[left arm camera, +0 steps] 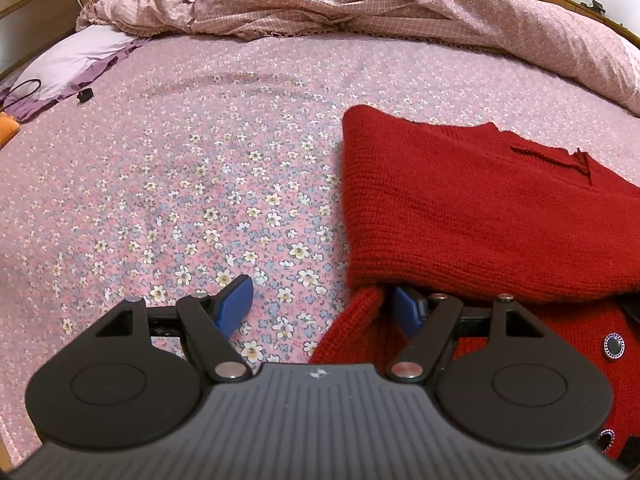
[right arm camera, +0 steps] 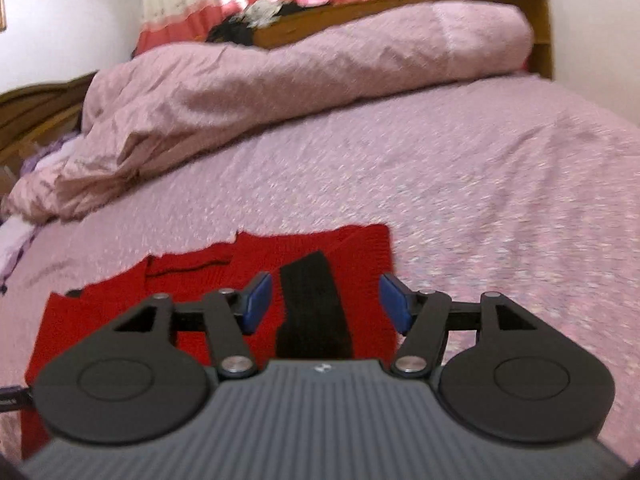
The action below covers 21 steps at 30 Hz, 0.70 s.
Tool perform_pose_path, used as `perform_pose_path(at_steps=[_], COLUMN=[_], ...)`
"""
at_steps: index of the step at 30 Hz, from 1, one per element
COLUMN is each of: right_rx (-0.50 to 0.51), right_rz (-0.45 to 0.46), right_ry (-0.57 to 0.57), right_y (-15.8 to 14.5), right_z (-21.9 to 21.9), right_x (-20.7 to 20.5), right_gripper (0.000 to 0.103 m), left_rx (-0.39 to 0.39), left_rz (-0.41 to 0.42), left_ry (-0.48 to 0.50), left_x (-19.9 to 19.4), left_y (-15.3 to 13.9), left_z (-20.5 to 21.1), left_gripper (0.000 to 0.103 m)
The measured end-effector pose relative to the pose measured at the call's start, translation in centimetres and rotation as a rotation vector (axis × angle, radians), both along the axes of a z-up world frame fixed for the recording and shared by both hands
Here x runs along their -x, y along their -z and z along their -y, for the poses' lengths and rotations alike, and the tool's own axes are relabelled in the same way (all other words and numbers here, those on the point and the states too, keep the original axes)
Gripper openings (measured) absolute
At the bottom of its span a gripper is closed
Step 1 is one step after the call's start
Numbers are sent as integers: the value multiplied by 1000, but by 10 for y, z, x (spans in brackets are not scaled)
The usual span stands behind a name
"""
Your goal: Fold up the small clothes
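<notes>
A small red knitted cardigan (left arm camera: 460,208) lies on the floral bed sheet (left arm camera: 200,184), partly folded over, with silver buttons at the lower right. My left gripper (left arm camera: 324,304) is open at the garment's left edge; a red fold hangs between the blue fingers, with the right finger under the knit. In the right wrist view the same red cardigan (right arm camera: 192,276) lies flat with a black band (right arm camera: 316,308) on it. My right gripper (right arm camera: 326,304) is open just above that band. This view is blurred.
A crumpled pink duvet (left arm camera: 360,4) is heaped along the far side of the bed; it also shows in the right wrist view (right arm camera: 280,80). A purple pillow (left arm camera: 76,60) and a small black object (left arm camera: 85,96) lie at the left. A wooden headboard (right arm camera: 440,4) stands behind.
</notes>
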State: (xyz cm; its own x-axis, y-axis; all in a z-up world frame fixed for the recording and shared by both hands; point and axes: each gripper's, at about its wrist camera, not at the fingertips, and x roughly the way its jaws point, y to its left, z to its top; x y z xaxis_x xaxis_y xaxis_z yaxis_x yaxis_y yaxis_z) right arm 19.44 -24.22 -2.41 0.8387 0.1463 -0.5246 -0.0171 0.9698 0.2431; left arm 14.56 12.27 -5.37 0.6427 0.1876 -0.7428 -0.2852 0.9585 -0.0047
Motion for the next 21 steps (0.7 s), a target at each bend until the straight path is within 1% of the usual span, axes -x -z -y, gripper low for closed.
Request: perform_pose_path(at_steps=[2,3,6,8,9,11,12,13,15,18,21], right_rx=[5,26,93,98,100,122,128,119,62,57,76], right_rz=[-15,-22,-54,-60,-55,-44,-31,-24,9,95,157], right_ry=[-40,-55,-51,-41,-38,-50,-53,-58,-54,-34,21], right_y=[6,11,23,29,30,28,26,24,17,-1,-13], right_z=[-4,-7,-16,-19,-20,-24,-25,-24,-17,-13,-10], right_x=[-9,-14,-24,-25,-24,-19,-16,-15,-10,-1,1], right_gripper=[62,61,60,61,60,43,22,14,13,13,13], left_rx=[-5,-7,-16,-37,-52,-75,-78,-79,-80,-86,-71], left_rz=[1,3,9,19,22,21,20,18,17,15,21], left_ry=[0,1,3,14,18,23,22,21,22,26,42], left_x=[0,0,-1,-1,-1,-3,-4,-4,-6,-9,-13], left_y=[-2,-2,-4,-6,-6,-5,-4,-3,-2,1,2], left_z=[1,1,3,5,7,10,10,11,11,12,14], left_gripper=[77,77,77,77,77,77,77,77,77,77,77])
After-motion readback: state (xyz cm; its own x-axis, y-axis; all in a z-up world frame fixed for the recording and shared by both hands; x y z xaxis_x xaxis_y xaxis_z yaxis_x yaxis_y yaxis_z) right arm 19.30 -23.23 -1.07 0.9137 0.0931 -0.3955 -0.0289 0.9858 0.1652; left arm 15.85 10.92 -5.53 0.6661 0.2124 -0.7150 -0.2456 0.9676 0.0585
